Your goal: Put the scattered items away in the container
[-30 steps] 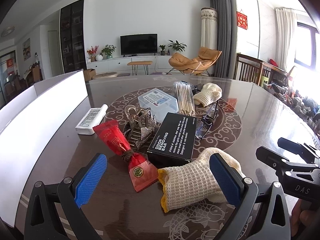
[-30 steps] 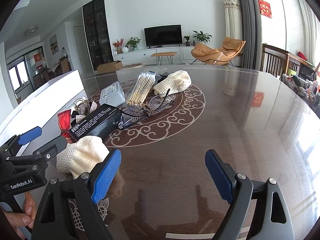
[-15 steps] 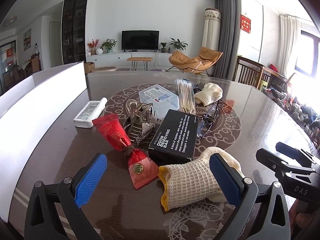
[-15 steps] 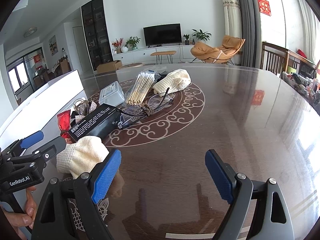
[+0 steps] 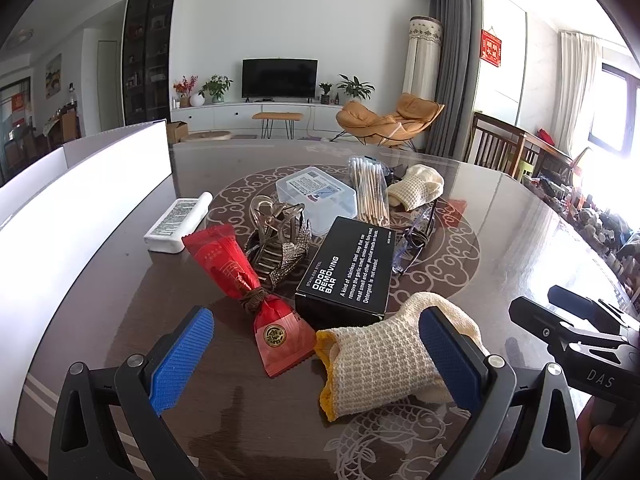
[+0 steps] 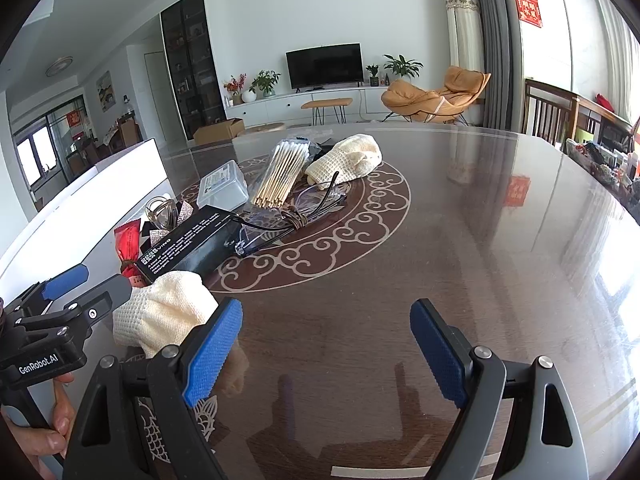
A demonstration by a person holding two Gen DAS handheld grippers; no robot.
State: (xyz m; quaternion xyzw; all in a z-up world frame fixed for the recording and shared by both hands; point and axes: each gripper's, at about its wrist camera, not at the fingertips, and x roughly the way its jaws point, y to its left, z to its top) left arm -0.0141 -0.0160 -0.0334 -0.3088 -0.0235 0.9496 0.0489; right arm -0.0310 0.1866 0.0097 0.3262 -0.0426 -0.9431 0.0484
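My left gripper (image 5: 316,354) is open, just above the table, with a cream knitted cloth (image 5: 384,354) and a red candy wrapper (image 5: 256,288) between its fingers. Beyond lie a black box (image 5: 350,268), a metal hair clip (image 5: 278,240), a clear plastic case (image 5: 316,196), cotton swabs (image 5: 368,196), glasses (image 5: 416,236), a second cream cloth (image 5: 418,190) and a white pack (image 5: 176,220). The white container (image 5: 80,208) stands at the left. My right gripper (image 6: 326,344) is open and empty over bare table, right of the near cloth (image 6: 160,312).
The dark glossy table (image 6: 460,240) stretches to the right. The left gripper (image 6: 52,320) shows in the right wrist view, and the right gripper (image 5: 576,328) shows in the left wrist view. Wooden chairs (image 5: 504,148) stand beyond the far right edge.
The left wrist view has risen or tilted slightly, so the items sit a little lower in frame. Both grippers stay open; no item has moved.
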